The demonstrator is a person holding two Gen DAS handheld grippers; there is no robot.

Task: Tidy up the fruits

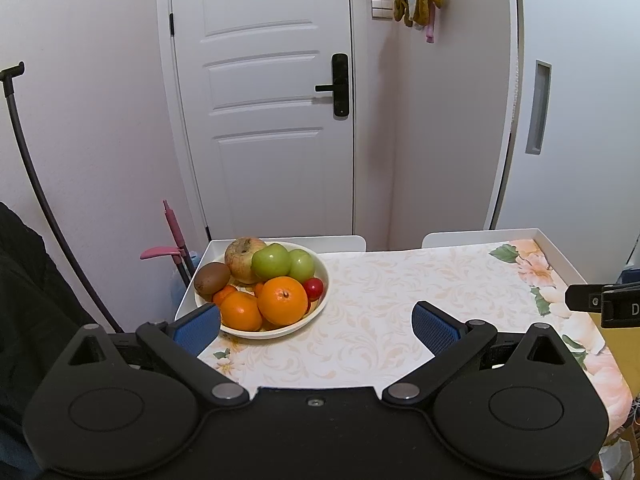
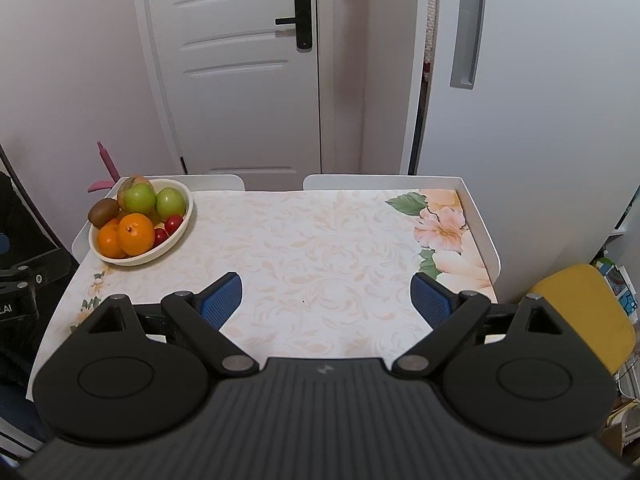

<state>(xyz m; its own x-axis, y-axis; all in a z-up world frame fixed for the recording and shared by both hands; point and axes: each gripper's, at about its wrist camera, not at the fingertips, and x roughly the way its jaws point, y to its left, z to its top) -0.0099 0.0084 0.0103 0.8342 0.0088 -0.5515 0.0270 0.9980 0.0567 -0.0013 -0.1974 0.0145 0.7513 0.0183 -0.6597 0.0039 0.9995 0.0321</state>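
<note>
A cream bowl (image 1: 320,308) at the table's far left corner holds oranges (image 1: 282,301), two green apples (image 1: 272,260), a russet apple (image 1: 241,252), a kiwi (image 1: 212,278) and small red fruits (image 1: 313,288). The bowl also shows in the right wrist view (image 2: 182,228). My left gripper (image 1: 316,322) is open and empty, just in front and right of the bowl. My right gripper (image 2: 326,296) is open and empty over the middle of the table; part of it shows in the left wrist view (image 1: 604,302).
The table (image 2: 320,240) has a floral cloth and a raised white rim. Two white chair backs (image 2: 380,182) stand behind it before a white door (image 2: 240,60). A yellow chair (image 2: 588,312) is at the right, a pink-handled tool (image 1: 174,236) at the left.
</note>
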